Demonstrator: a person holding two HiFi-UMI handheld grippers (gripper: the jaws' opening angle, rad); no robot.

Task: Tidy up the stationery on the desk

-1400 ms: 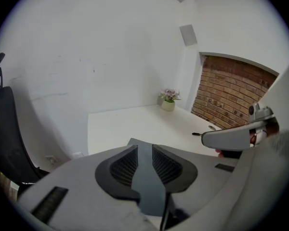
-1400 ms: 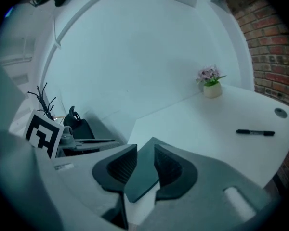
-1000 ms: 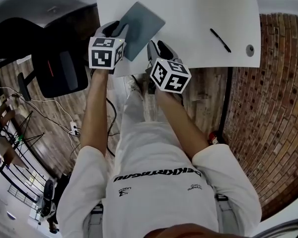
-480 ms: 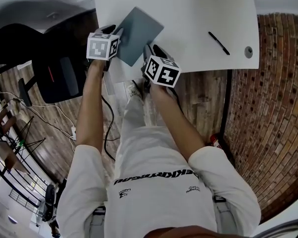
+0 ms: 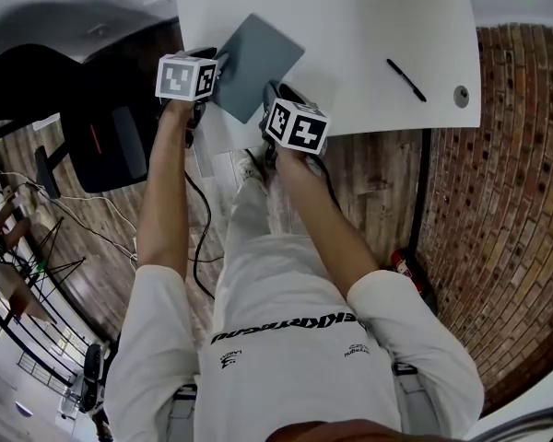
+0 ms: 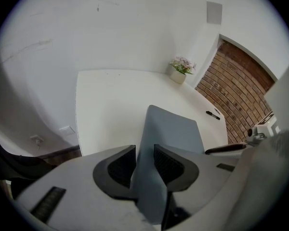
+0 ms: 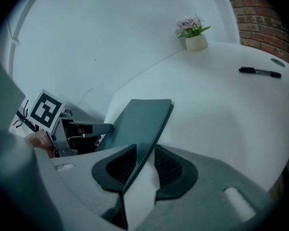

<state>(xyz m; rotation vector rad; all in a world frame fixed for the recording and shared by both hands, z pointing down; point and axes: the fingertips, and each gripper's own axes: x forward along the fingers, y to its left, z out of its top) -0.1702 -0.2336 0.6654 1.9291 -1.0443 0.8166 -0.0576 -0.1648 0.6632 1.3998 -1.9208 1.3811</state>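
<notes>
Grey notebook is seen in the head view at the near edge of the desk, toward 11 o'clock, clasped by the left claw and right claw. A pen is seen loose at 1 o'clock, so tidying is judged barely begun. In the left gripper view, the jaws are shown nearly together, pinched on the notebook's edge. In the right gripper view, the same narrow grip is shown on the tilted notebook, with the pen at 2 o'clock.

The head view looks steeply down over the person, with the desk at the frame's top. Each gripper camera sits close behind its jaws, facing forward across the desk. The left gripper faces the brick wall. The right gripper has the left gripper on its left. All views share the pad and pen; both gripper views share the plant.
</notes>
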